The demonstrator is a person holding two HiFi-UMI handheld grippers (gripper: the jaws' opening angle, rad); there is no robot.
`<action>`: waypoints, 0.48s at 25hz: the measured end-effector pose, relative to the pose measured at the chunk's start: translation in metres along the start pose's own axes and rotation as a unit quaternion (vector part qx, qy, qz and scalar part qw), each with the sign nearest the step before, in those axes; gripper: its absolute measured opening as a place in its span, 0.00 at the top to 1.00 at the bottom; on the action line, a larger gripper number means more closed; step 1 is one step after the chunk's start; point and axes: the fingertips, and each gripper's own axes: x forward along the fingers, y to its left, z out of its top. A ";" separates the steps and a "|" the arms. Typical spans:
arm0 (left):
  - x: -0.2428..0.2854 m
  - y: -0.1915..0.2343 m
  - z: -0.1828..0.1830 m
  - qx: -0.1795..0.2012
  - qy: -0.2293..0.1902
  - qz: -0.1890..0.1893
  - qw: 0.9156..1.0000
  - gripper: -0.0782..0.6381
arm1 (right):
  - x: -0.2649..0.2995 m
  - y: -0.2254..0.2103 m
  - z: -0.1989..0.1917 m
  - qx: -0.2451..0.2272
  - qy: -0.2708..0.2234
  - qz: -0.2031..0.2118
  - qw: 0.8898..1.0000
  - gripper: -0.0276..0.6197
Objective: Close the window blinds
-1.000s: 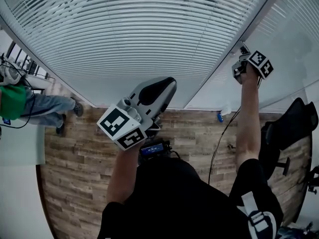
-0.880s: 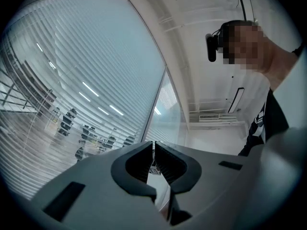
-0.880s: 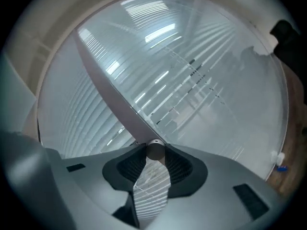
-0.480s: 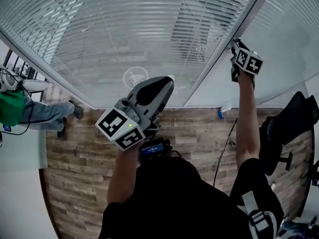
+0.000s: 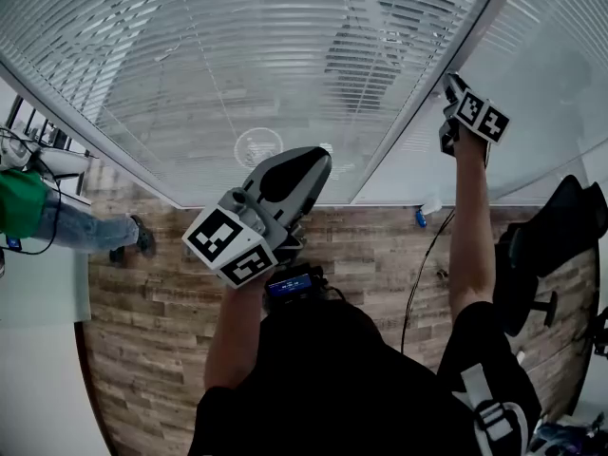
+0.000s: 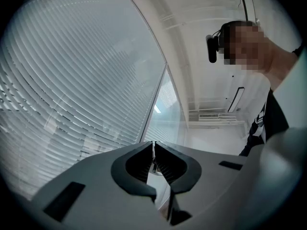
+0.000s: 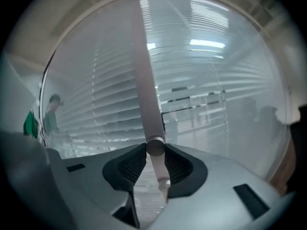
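The white slatted blinds point(image 5: 237, 55) fill the window ahead, their slats tilted so the room behind shows through. My right gripper point(image 5: 456, 88) is raised at the right beside the window post, shut on the lower end of the pale blind wand point(image 7: 146, 80). In the right gripper view the wand's tip sits between the pads of the right gripper point(image 7: 155, 150), whose jaws have just been closing on it. My left gripper point(image 5: 318, 155) hangs at the middle, away from the blinds. The left gripper point(image 6: 153, 145) has its jaws together with nothing in them.
A window post point(image 5: 418, 112) separates the blinds from a second pane at the right. A person in a green top point(image 5: 24, 202) stands at the far left. A black chair point(image 5: 560, 236), a cable point(image 5: 423, 264) and a small blue object point(image 5: 419, 220) are on the wooden floor.
The slats looked solid white a second ago and now let the view through. The right gripper rolled on the wand and shifted slightly. The left gripper stayed put.
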 end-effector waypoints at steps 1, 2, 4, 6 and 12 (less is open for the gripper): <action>0.000 0.000 0.000 0.000 0.000 0.000 1.000 0.87 | 0.000 -0.001 0.000 0.058 -0.003 0.018 0.998 0.76; 0.000 0.000 0.000 0.000 0.000 0.000 1.000 0.87 | 0.001 -0.001 0.000 0.115 -0.006 0.037 0.993 0.76; 0.000 0.001 0.001 0.001 0.000 0.000 1.000 0.87 | 0.001 -0.001 0.000 0.212 -0.012 0.066 0.975 0.76; 0.001 0.001 0.002 0.001 0.001 -0.001 1.000 0.87 | 0.002 -0.002 -0.001 0.303 -0.017 0.093 0.948 0.76; 0.001 -0.003 -0.001 0.001 0.005 -0.005 1.000 0.87 | -0.003 0.002 -0.003 0.142 -0.019 0.075 0.987 0.76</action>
